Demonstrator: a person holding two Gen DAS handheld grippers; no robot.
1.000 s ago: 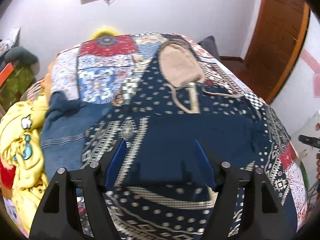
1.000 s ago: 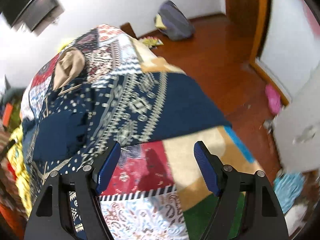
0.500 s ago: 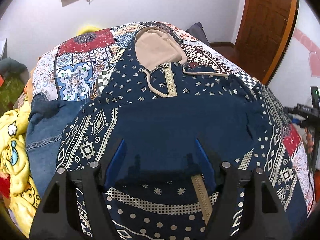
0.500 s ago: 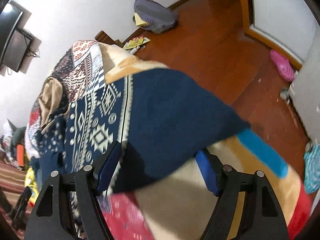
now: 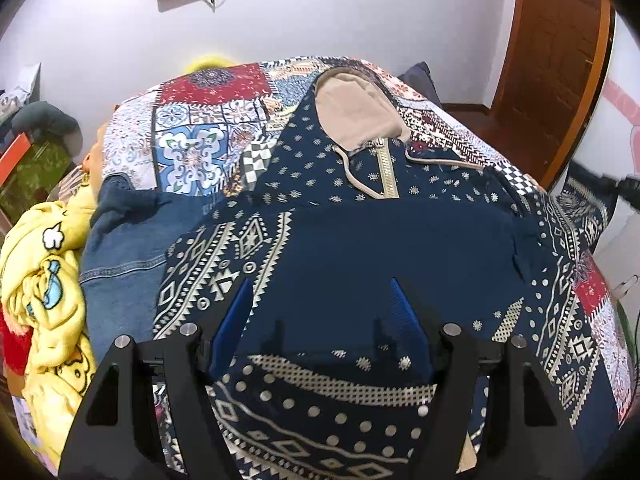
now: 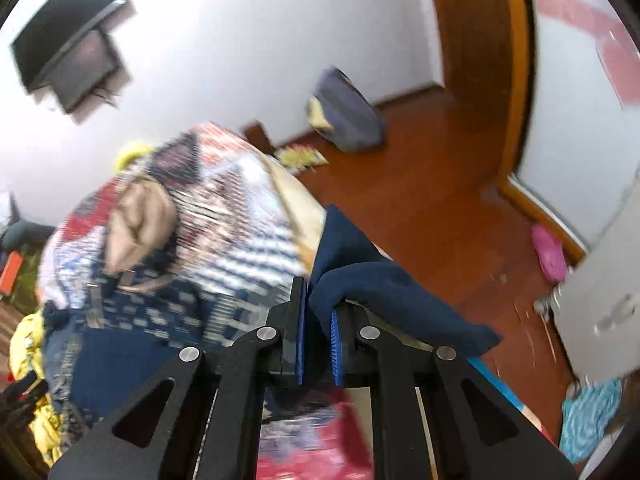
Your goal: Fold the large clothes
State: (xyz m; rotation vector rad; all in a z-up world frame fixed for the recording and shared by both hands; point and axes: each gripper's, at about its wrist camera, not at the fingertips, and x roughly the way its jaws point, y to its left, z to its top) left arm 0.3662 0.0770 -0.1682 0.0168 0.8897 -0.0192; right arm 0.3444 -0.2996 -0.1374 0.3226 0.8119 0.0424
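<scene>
Looking along the left gripper [image 5: 322, 312], the left wrist view shows its blue pads standing wide apart, with nothing pressed between them, above the navy patterned hoodie [image 5: 360, 248]. The hoodie lies spread face up on the bed [image 5: 208, 128], its beige-lined hood [image 5: 354, 114] toward the far wall and its zipper [image 5: 386, 172] running down the chest. A denim garment [image 5: 120, 248] and a yellow printed cloth [image 5: 44, 280] lie at the bed's left edge. At the right edge, part of the right gripper [image 5: 626, 186] shows, with a patterned part of the hoodie hanging just beside it.

In the blurred right wrist view, the right gripper [image 6: 318, 316] is clamped narrow on a plain navy fold of the hoodie [image 6: 372, 280], which bunches over its right finger. The bed [image 6: 248, 216] lies to the left, the wooden floor [image 6: 432, 216] beyond.
</scene>
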